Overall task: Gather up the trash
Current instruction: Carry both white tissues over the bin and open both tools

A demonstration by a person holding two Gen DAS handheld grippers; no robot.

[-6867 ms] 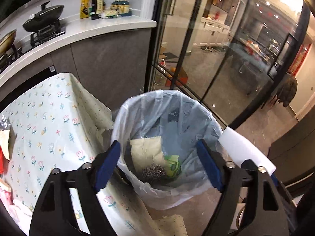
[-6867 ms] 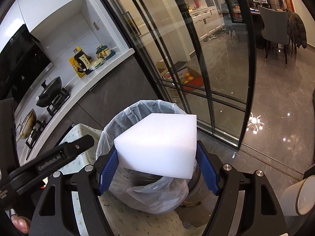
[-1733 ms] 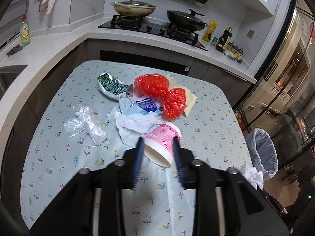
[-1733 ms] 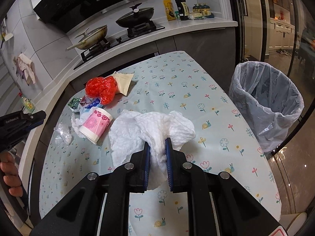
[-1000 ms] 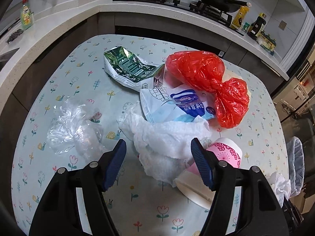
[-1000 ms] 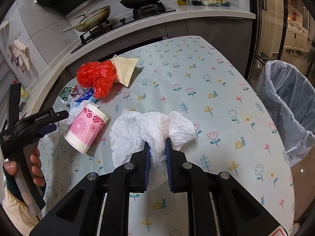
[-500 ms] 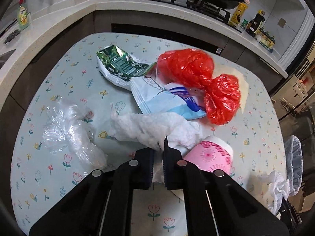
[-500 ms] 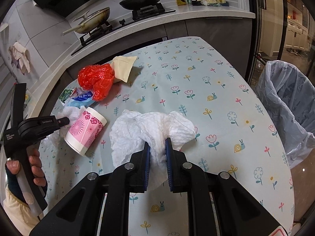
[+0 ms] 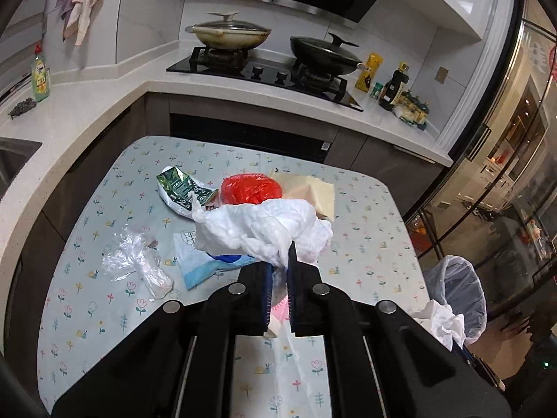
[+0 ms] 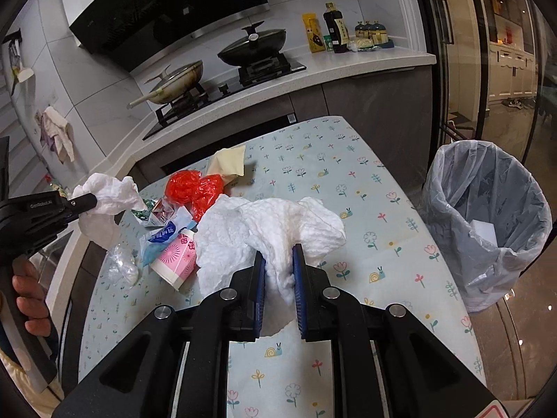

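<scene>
My right gripper is squeezing a big crumpled white paper towel, and my left gripper is pinched tight on another crumpled white tissue, both up off the flowery tablecloth. Still on the table: a pink paper cup, a clear plastic wrap, a blue-and-white packet, a green foil bag, a red plastic bag and a tan envelope. The bin with the clear liner stands past the table edge; I can't see much inside.

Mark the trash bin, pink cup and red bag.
trash bin [image 10: 487,188]: right wrist view, inner wall of its liner.
pink cup [image 10: 175,256]: right wrist view, patterned side wall.
red bag [image 9: 250,188]: left wrist view, top of the crumpled plastic.
</scene>
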